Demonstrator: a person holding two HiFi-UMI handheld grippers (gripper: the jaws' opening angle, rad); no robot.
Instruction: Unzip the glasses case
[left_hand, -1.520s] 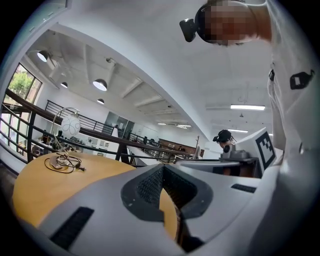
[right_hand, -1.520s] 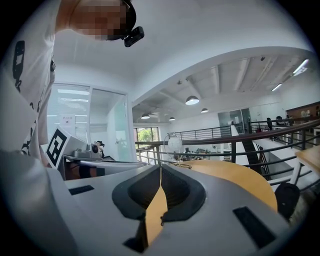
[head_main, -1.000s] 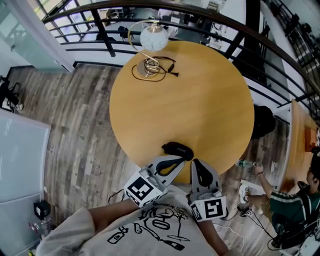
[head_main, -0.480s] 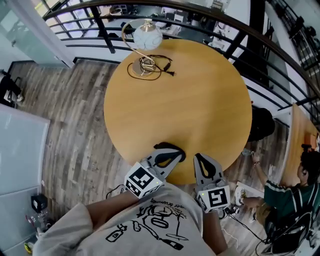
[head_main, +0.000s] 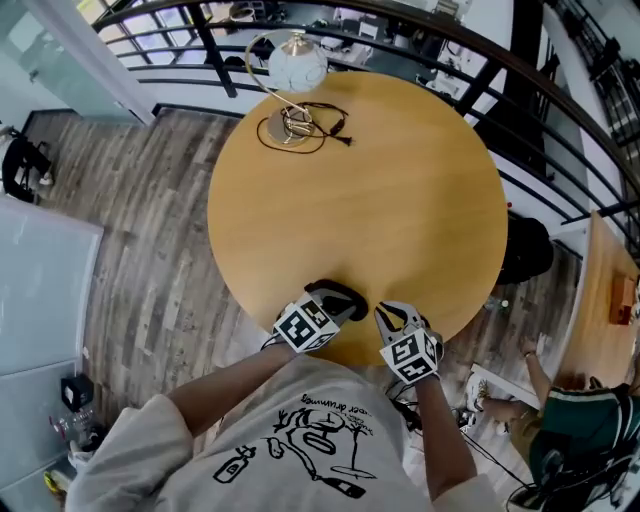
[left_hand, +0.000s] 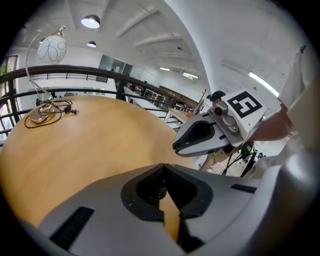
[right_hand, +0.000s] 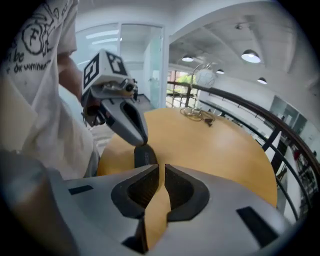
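Head view: the black glasses case (head_main: 331, 289) lies near the front edge of the round wooden table (head_main: 360, 180), with the lamp (head_main: 297, 62) at the far side. The left gripper (head_main: 338, 303) is clenched on nothing, its tip at the case's far end, perhaps touching it. The right gripper (head_main: 388, 315), just beside the case, has its jaws drawn together and empty.
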